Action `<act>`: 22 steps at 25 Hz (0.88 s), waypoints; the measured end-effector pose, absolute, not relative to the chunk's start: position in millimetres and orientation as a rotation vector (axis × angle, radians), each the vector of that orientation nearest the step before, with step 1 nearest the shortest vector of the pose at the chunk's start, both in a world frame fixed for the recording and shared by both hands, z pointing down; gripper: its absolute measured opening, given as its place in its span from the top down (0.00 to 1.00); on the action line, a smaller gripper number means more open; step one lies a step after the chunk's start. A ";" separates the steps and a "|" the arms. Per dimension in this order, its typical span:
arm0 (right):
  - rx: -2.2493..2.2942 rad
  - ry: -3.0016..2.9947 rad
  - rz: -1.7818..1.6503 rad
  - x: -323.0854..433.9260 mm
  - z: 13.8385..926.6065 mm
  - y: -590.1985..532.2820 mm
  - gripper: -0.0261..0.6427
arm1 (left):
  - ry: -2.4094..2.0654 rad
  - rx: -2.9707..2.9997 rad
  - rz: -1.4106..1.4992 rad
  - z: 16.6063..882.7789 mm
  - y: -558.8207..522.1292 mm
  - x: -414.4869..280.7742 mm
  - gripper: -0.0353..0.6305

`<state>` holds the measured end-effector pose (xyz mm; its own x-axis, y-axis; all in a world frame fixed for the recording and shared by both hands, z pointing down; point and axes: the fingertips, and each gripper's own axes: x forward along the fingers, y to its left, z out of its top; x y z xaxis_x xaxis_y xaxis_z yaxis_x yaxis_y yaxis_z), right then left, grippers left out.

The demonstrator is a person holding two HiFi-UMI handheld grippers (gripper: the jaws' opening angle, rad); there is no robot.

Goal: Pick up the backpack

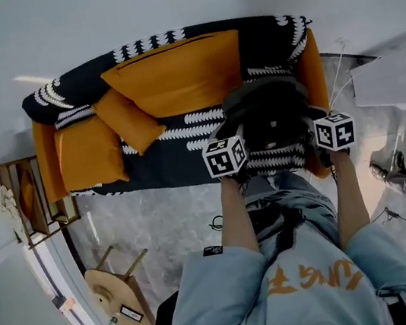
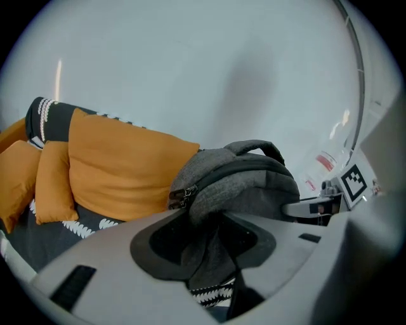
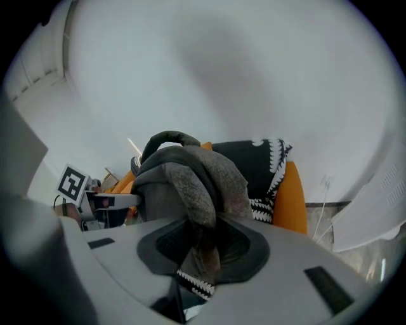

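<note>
A dark grey backpack (image 1: 268, 112) hangs just above the right end of the sofa, held between both grippers. My left gripper (image 1: 231, 139) is shut on the backpack's (image 2: 241, 181) left side, with grey fabric pinched between its black pads (image 2: 162, 244). My right gripper (image 1: 318, 124) is shut on the backpack's (image 3: 184, 184) right side, a fold of fabric squeezed between its pads (image 3: 244, 247). The carry handle (image 2: 260, 148) loops up at the top. Each gripper's marker cube shows in the other's view.
The sofa (image 1: 165, 164) is dark with a white pattern, orange arms and orange cushions (image 1: 173, 74). A white wall stands behind it. A wooden stool (image 1: 116, 288) and a shelf (image 1: 32, 202) are at the left; white cables (image 1: 338, 73) hang at the right.
</note>
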<state>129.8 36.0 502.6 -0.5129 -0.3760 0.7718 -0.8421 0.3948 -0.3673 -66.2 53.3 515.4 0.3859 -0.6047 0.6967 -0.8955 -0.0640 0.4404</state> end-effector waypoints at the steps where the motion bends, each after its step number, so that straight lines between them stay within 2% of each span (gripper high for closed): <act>1: 1.031 -2.087 0.992 128.4 492.1 32.5 0.81 | -1.327 1.787 0.398 505.5 49.1 -67.5 0.69; 13: 1.176 -2.426 0.684 163.0 343.9 -32.4 0.81 | -1.492 2.085 0.171 345.4 -17.0 -35.6 0.71; 22: 1.309 -2.683 0.482 167.5 231.2 -45.0 0.82 | -1.601 2.331 0.042 214.7 -23.1 -32.2 0.74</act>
<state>167.5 -45.0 231.2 -0.6196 -0.7466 0.2422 -0.7842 0.5758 -0.2312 -32.2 -23.1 214.7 0.3743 -0.9058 0.1985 -0.9150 -0.3260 0.2377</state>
